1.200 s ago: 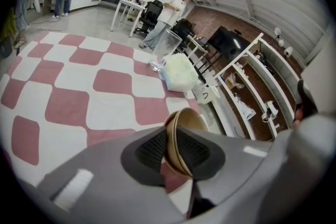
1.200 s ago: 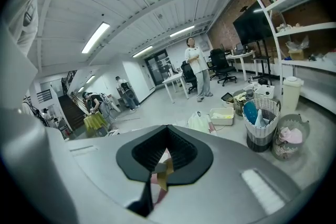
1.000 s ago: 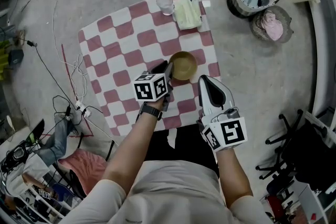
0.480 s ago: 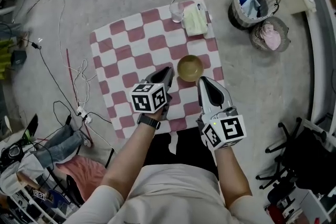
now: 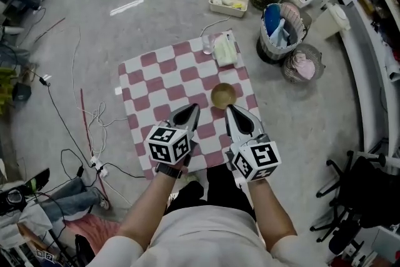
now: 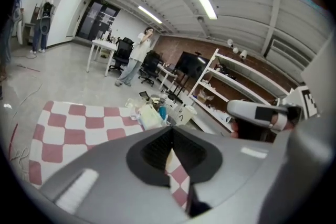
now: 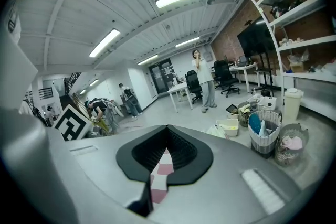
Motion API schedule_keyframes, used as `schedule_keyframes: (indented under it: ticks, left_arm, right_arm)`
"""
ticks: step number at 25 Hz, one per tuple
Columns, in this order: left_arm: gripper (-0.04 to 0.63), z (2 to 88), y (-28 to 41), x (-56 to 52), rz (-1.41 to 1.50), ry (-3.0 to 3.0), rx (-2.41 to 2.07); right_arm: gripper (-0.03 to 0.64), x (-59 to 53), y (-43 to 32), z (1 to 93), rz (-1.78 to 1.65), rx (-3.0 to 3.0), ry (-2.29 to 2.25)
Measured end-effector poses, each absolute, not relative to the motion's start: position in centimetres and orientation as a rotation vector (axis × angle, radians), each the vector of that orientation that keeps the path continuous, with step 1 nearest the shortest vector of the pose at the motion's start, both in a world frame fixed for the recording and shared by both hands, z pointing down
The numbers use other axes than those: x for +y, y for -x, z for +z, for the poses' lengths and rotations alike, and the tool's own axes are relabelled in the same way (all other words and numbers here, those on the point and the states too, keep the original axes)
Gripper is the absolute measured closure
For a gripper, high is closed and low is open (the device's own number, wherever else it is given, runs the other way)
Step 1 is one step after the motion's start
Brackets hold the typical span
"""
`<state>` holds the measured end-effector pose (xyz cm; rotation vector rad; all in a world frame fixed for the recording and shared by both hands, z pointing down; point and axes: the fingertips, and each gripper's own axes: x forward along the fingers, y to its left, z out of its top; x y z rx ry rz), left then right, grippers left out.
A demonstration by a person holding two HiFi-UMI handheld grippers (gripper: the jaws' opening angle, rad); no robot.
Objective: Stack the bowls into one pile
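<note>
- Bowl (image 5: 223,95): tan, upright, on the red-and-white checkered cloth (image 5: 156,81) spread on the floor, toward the cloth's right side. Only one pile is visible, and I cannot tell how many bowls are nested in it.
- Key relation: the bowl lies straight ahead of both claws, between their lines and nearer the right one.
- Right claw (image 5: 229,108): jaws closed together, holding nothing, tip just short of the bowl's near rim, not touching.
- Left claw (image 5: 193,108): jaws closed together, empty, tip off to the bowl's left, a bit farther away.
- Judgement: no loose bowl in view, so stacking looks finished. Any further reach suits the right claw.
- Glass (image 5: 208,44) and folded cloth (image 5: 225,50) sit at the far edge, well apart from the bowl.
</note>
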<state>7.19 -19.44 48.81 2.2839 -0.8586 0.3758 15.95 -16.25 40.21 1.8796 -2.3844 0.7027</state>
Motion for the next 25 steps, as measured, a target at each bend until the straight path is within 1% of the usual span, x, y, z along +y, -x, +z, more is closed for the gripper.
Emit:
schedule_keyframes:
  ticks: [9,25]
  left_arm:
    - [0.589,38.2,-3.7,-15.7,0.232,-2.475,-0.868]
    - [0.589,25.1,1.3,-10.5,0.016,-2.69,-0.874]
  right_arm:
    - [0.607,-12.9,-12.0,33.5,0.554,-2.432,-1.92]
    - [0.609,-8.2,-7.5,22.4,0.234,-2.534,-1.976]
